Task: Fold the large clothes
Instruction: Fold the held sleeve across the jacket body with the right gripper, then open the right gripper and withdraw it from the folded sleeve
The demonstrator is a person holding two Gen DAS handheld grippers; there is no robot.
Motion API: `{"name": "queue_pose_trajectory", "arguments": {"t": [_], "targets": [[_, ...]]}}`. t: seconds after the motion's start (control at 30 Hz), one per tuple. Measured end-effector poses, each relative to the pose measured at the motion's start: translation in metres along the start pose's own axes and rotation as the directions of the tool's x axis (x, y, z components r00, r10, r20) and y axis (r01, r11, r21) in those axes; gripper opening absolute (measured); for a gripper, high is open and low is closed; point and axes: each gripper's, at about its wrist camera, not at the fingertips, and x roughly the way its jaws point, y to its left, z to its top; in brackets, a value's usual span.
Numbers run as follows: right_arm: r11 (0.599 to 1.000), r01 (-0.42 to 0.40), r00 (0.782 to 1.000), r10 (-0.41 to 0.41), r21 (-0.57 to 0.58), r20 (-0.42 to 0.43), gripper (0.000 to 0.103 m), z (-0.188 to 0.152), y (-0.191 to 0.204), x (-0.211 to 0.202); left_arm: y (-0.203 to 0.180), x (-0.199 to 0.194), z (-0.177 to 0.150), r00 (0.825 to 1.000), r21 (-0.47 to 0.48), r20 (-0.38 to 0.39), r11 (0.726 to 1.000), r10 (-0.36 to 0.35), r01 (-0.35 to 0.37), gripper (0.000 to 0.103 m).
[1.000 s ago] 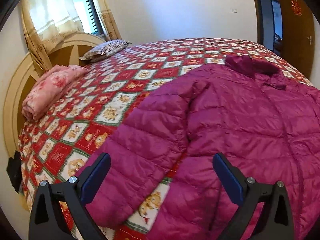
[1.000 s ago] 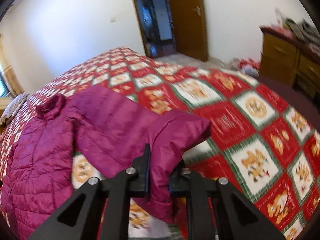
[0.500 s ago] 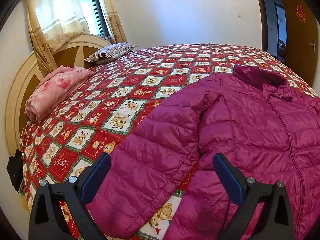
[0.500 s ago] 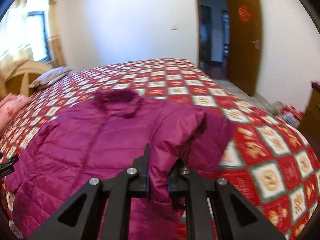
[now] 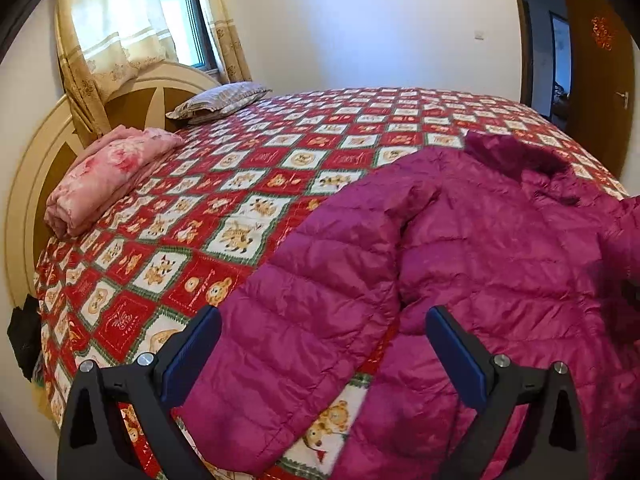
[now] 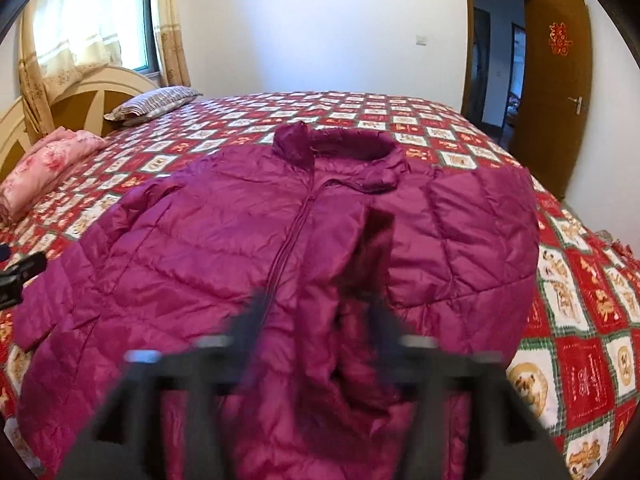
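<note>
I run both grippers over the bed with the red, white and green checked quilt (image 6: 448, 120).

Far left, by the cream and brown headboard (image 5: 44, 148): a folded pink floral blanket (image 5: 108, 176) near the quilt's left edge, and a grey striped pillow (image 5: 224, 100) further back. Both lie well apart from the work, so I judge nothing obstructs.

My left gripper (image 5: 320, 356) has its jaws wide with nothing clamped, above the left sleeve (image 5: 304, 320) of the magenta quilted puffer jacket (image 6: 224, 248). That sleeve lies spread out, reaching the near edge of the quilt: not folded yet.

The jacket lies front up, zipped, in the middle of the quilt, collar toward the far edge.

My right gripper (image 6: 320, 320) (blurred) has just been opening its jaws; the right sleeve (image 6: 360, 304) lies between them, and I judge it released, draped across the jacket front.

Progress: one sleeve folded in. Left: the other sleeve, then the body folds.

Right side: an open brown door (image 6: 560, 92), away from the bed.
</note>
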Motion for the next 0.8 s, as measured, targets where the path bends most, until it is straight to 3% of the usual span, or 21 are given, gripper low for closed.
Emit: {"name": "queue_pose_trajectory", "arguments": {"t": [0.17, 0.3, 0.5, 0.67, 0.73, 0.77, 0.8], "targets": [[0.999, -0.025, 0.996, 0.021, 0.045, 0.083, 0.077, -0.008, -0.024, -0.052, -0.022, -0.012, 0.015, 0.997, -0.016, 0.003, 0.997, -0.077, 0.077, 0.102], [0.987, 0.072, 0.988, -0.091, 0.145, 0.127, 0.088, -0.016, -0.061, -0.072, -0.068, -0.022, 0.025, 0.987, 0.032, 0.004, 0.987, -0.159, 0.159, 0.102], [0.941, 0.098, 0.985, -0.138, 0.323, 0.103, 0.088, -0.033, -0.11, -0.074, -0.158, -0.016, 0.028, 0.957, 0.144, -0.075, 0.947, -0.279, 0.287, 0.102], [0.943, 0.115, 0.984, -0.15, 0.312, 0.092, 0.089, -0.032, -0.118, -0.071, -0.21, 0.004, 0.019, 0.95, 0.211, -0.123, 0.928, -0.288, 0.308, 0.101], [0.942, 0.11, 0.987, -0.142, 0.317, 0.077, 0.089, -0.036, -0.123, -0.07, -0.225, 0.012, 0.013, 0.944, 0.231, -0.142, 0.918, -0.297, 0.324, 0.077], [0.942, 0.11, 0.987, -0.14, 0.318, 0.073, 0.089, -0.037, -0.124, -0.069, -0.231, 0.018, 0.011, 0.937, 0.241, -0.17, 0.909, -0.305, 0.34, 0.039], [0.942, 0.11, 0.988, -0.138, 0.319, 0.067, 0.089, -0.039, -0.124, -0.067, -0.234, 0.022, 0.009, 0.926, 0.236, -0.199, 0.901, -0.322, 0.364, 0.015]]}}
